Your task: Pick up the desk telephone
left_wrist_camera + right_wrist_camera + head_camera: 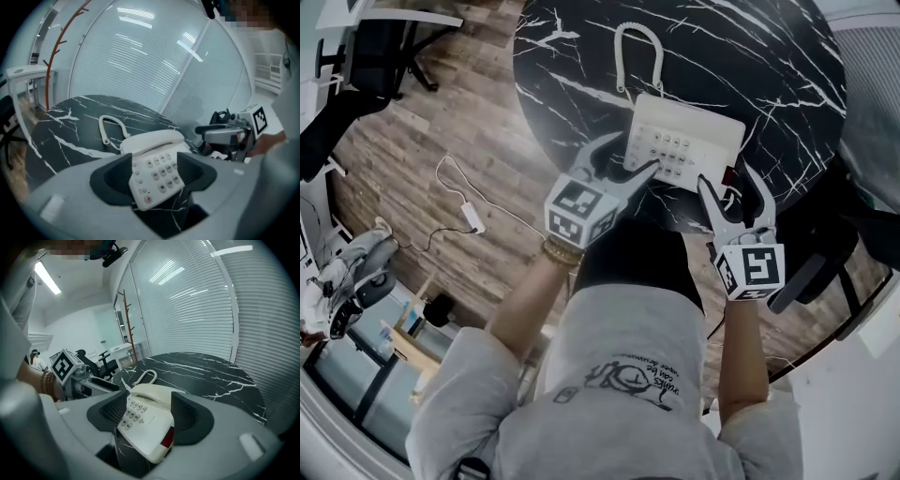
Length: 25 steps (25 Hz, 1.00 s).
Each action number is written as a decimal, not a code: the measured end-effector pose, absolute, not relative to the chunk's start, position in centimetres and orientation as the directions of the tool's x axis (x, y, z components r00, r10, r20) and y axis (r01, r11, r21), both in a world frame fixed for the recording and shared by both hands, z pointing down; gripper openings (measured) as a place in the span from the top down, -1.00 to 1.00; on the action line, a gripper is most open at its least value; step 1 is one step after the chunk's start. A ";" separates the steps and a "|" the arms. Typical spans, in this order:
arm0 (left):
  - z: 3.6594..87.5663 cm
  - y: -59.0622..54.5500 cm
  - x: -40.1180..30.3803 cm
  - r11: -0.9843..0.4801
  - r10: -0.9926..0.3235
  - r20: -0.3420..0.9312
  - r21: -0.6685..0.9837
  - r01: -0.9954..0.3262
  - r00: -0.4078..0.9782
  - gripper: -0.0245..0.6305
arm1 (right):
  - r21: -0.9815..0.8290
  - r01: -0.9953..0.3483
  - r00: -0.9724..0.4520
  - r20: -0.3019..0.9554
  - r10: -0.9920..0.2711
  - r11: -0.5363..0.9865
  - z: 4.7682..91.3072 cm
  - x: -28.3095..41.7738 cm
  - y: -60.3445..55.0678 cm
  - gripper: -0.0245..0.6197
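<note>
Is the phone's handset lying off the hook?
No, the handset sits in its cradle on the desk telephone, which stands on the black table.

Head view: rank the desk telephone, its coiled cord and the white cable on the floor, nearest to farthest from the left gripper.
1. Desk telephone: right at the tips of the left gripper, near the table edge.
2. Coiled cord: beyond the phone, farther across the table.
3. White cable: off the table, down on the wood floor to the left.
</note>
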State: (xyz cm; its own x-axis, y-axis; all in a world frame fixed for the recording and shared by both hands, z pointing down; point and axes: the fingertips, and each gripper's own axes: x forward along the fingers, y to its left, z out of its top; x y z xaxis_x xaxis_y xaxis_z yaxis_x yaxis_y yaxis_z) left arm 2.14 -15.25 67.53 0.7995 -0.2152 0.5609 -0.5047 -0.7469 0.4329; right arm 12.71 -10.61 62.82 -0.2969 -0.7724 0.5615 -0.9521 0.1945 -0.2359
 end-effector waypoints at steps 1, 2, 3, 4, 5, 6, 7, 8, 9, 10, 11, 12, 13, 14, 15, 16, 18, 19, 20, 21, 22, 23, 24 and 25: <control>68.4 -15.3 2.1 -0.741 -0.207 0.569 0.441 -0.508 0.796 0.03 | -0.242 -0.952 -0.296 0.570 -0.767 0.188 63.7 12.8 -10.6 0.01; 69.2 -15.3 2.1 -0.734 -0.199 0.576 0.449 -0.510 0.793 0.01 | -0.247 -0.952 -0.294 0.579 -0.761 0.180 64.5 12.9 -10.6 -0.04; 69.9 -15.3 2.2 -0.726 -0.192 0.582 0.457 -0.514 0.790 -0.02 | -0.249 -0.953 -0.290 0.588 -0.755 0.172 65.2 13.1 -10.6 -0.09; 70.5 -15.3 2.2 -0.719 -0.187 0.588 0.464 -0.517 0.787 -0.06 | -0.250 -0.954 -0.285 0.596 -0.750 0.164 65.9 13.2 -10.6 -0.14; 71.2 -15.3 2.2 -0.713 -0.183 0.593 0.470 -0.521 0.784 -0.08 | -0.251 -0.956 -0.280 0.603 -0.747 0.155 66.4 13.4 -10.7 -0.17; 71.7 -15.3 2.3 -0.707 -0.179 0.598 0.474 -0.525 0.781 -0.11 | -0.253 -0.956 -0.275 0.609 -0.744 0.146 67.0 13.6 -10.7 -0.20; 72.3 -15.4 2.4 -0.702 -0.175 0.602 0.478 -0.528 0.779 -0.15 | -0.257 -0.956 -0.273 0.614 -0.741 0.139 67.6 13.7 -10.7 -0.23; 72.7 -15.4 2.6 -0.698 -0.172 0.605 0.482 -0.530 0.777 -0.17 | -0.263 -0.956 -0.273 0.618 -0.737 0.134 68.1 13.9 -10.7 -0.25; 73.1 -15.5 2.7 -0.695 -0.169 0.607 0.486 -0.531 0.776 -0.18 | -0.269 -0.954 -0.276 0.620 -0.735 0.132 68.7 13.9 -10.7 -0.27; 73.3 -15.5 2.8 -0.692 -0.166 0.608 0.489 -0.531 0.776 -0.19 | -0.275 -0.952 -0.280 0.620 -0.733 0.131 69.2 14.0 -10.6 -0.29; 73.6 -15.5 2.9 -0.691 -0.164 0.609 0.491 -0.531 0.776 -0.19 | -0.281 -0.951 -0.284 0.621 -0.731 0.130 69.7 14.0 -10.6 -0.29; 73.7 -15.6 3.1 -0.689 -0.162 0.609 0.493 -0.531 0.776 -0.19 | -0.287 -0.950 -0.286 0.623 -0.728 0.127 70.1 14.1 -10.6 -0.30; 73.9 -15.6 3.2 -0.688 -0.161 0.609 0.495 -0.531 0.776 -0.19 | -0.291 -0.949 -0.286 0.625 -0.727 0.123 70.4 14.1 -10.6 -0.30; 74.0 -15.6 3.3 -0.687 -0.162 0.610 0.495 -0.532 0.776 -0.20 | -0.295 -0.948 -0.287 0.626 -0.725 0.120 70.7 14.2 -10.6 -0.30; 74.3 -15.7 3.4 -0.685 -0.162 0.611 0.495 -0.534 0.775 -0.20 | -0.299 -0.947 -0.288 0.629 -0.722 0.117 71.0 14.3 -10.7 -0.30; 74.5 -15.7 3.4 -0.684 -0.161 0.613 0.496 -0.535 0.774 -0.20 | -0.304 -0.946 -0.289 0.631 -0.720 0.113 71.3 14.4 -10.7 -0.30; 75.0 -15.8 3.5 -0.682 -0.156 0.616 0.499 -0.536 0.772 -0.22 | -0.313 -0.944 -0.292 0.634 -0.716 0.108 71.9 14.5 -10.8 -0.30; 75.1 -15.8 3.6 -0.683 -0.155 0.617 0.498 -0.535 0.772 -0.24 | -0.316 -0.943 -0.294 0.635 -0.715 0.106 72.2 14.5 -10.7 -0.30; 75.2 -15.8 3.7 -0.684 -0.156 0.617 0.496 -0.535 0.771 -0.24 | -0.320 -0.942 -0.296 0.636 -0.713 0.105 72.5 14.5 -10.7 -0.30; 75.2 -15.9 3.8 -0.684 -0.157 0.617 0.495 -0.536 0.771 -0.25 | -0.324 -0.940 -0.299 0.637 -0.711 0.104 72.8 14.5 -10.7 -0.30; 75.2 -15.9 3.9 -0.682 -0.158 0.617 0.495 -0.537 0.771 -0.25 | -0.329 -0.939 -0.302 0.638 -0.708 0.103 73.0 14.5 -10.7 -0.30; 75.2 -15.9 3.9 -0.681 -0.159 0.618 0.496 -0.539 0.770 -0.25 | -0.335 -0.937 -0.306 0.640 -0.705 0.103 73.2 14.4 -10.7 -0.30; 75.3 -15.9 3.9 -0.679 -0.160 0.620 0.496 -0.541 0.768 -0.25 | -0.341 -0.934 -0.312 0.640 -0.702 0.103 73.4 14.3 -10.7 -0.29; 75.3 -16.0 3.9 -0.678 -0.161 0.621 0.496 -0.543 0.767 -0.25 | -0.350 -0.931 -0.317 0.639 -0.701 0.103 73.5 14.2 -10.7 -0.27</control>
